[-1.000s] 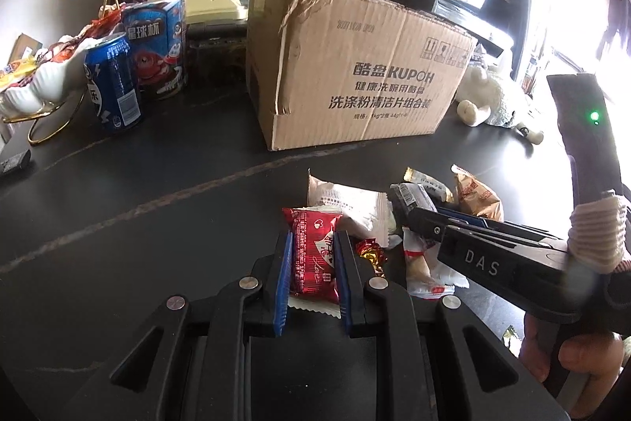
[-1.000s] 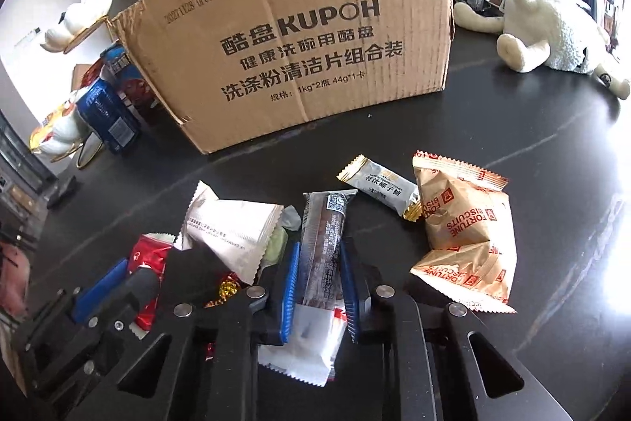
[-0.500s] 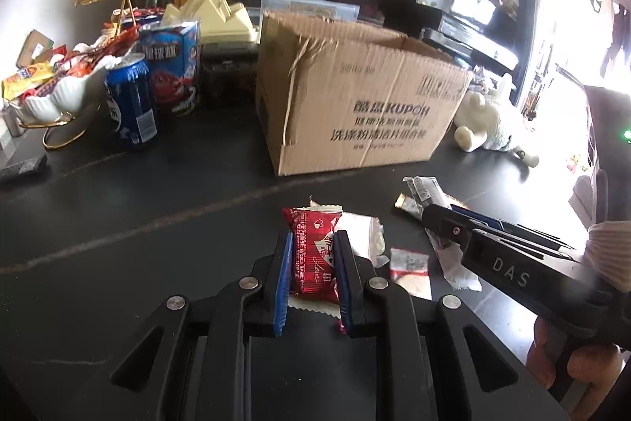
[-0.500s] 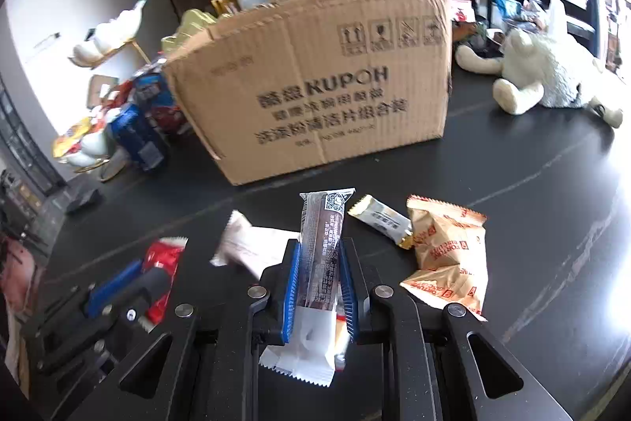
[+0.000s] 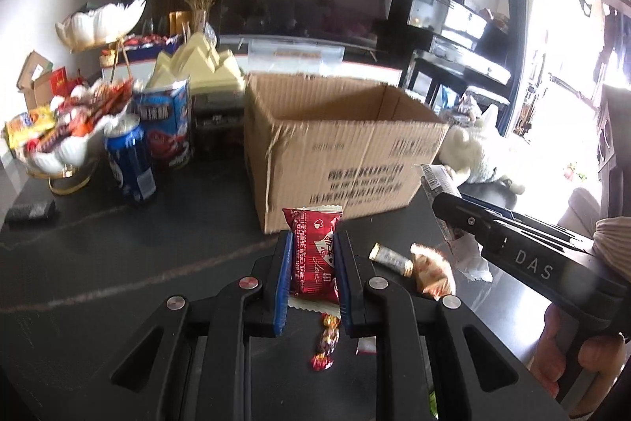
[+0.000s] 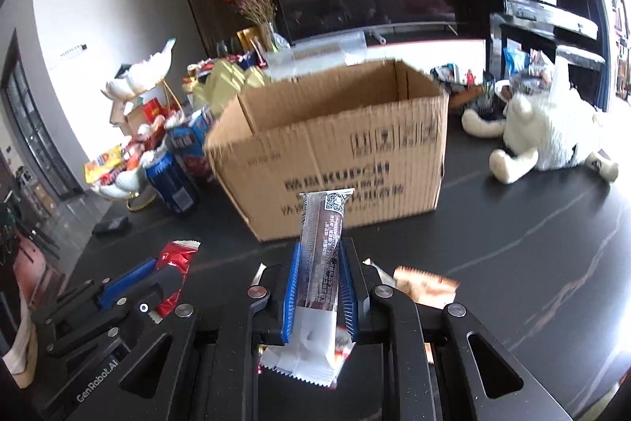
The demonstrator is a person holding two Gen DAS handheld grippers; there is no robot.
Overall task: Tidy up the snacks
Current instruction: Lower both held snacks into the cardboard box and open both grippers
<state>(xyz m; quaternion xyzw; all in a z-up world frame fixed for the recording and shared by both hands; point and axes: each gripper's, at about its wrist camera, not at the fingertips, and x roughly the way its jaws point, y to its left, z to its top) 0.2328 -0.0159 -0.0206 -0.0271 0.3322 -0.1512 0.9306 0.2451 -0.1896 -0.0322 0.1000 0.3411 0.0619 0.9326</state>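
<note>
My left gripper (image 5: 311, 247) is shut on a red snack packet (image 5: 315, 255) and holds it above the dark table, in front of the open cardboard box (image 5: 339, 160). My right gripper (image 6: 320, 255) is shut on a long brown-and-white snack bar (image 6: 321, 247), also lifted before the box (image 6: 335, 152). The right gripper shows in the left wrist view (image 5: 445, 208), and the left gripper in the right wrist view (image 6: 157, 275). Loose snacks lie on the table below: a small gold-ended bar (image 5: 390, 257), an orange packet (image 5: 432, 271) and a red candy (image 5: 327, 346).
A blue can (image 5: 130, 164), a blue snack tub (image 5: 167, 129) and a white shell dish of snacks (image 5: 59, 137) stand left of the box. A white plush toy (image 6: 548, 141) lies at the right. A small dark object (image 5: 31, 210) lies at the far left.
Both grippers have risen with their snacks, so the box's open top now shows and the loose snacks lie lower and partly hidden beneath the grippers.
</note>
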